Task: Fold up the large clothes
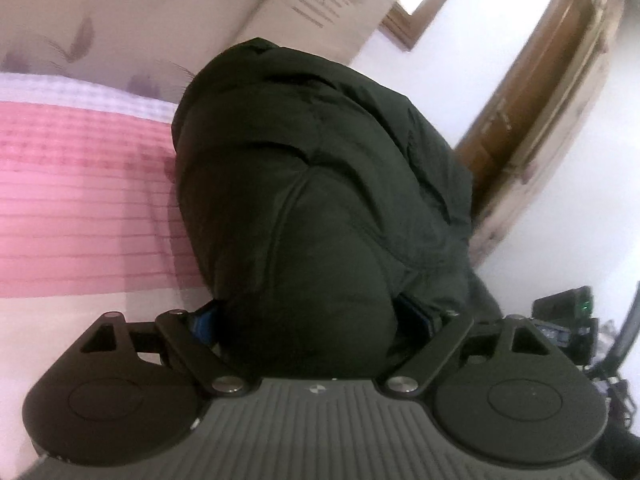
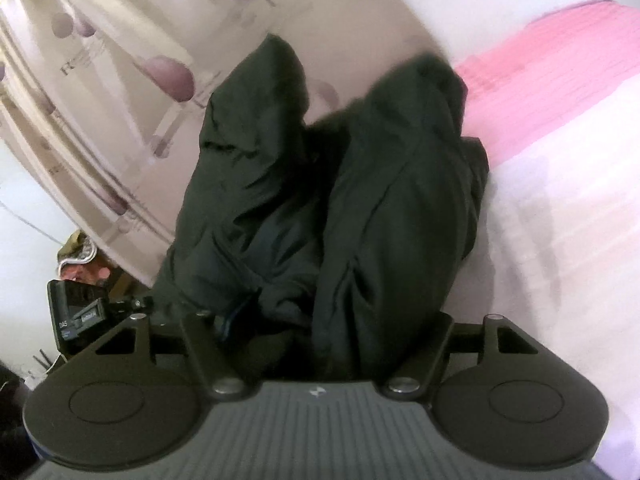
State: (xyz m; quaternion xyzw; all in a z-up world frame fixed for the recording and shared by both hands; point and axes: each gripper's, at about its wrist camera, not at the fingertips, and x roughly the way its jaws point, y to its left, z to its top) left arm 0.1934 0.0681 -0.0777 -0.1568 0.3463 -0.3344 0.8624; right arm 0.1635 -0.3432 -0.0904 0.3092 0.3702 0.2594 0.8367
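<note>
A bulky dark green padded jacket (image 1: pixel 320 180) lies bunched on the bed and fills the middle of both views. In the left wrist view a thick fold of it bulges between the blue pads (image 1: pixel 202 318), and my left gripper (image 1: pixel 310 316) is shut on that fold with its jaws wide. In the right wrist view the jacket (image 2: pixel 380 200) shows two humps, and my right gripper (image 2: pixel 316 320) is shut on the lower edge of the right hump. Fabric hides the right fingertips.
The bed cover (image 1: pixel 80 200) is pink-striped and white, and shows again (image 2: pixel 560 220) to the right of the jacket. A flower-patterned board (image 2: pixel 120 80) stands behind. A wooden door (image 1: pixel 532 92) and a black device (image 2: pixel 76 312) sit off the bed's edge.
</note>
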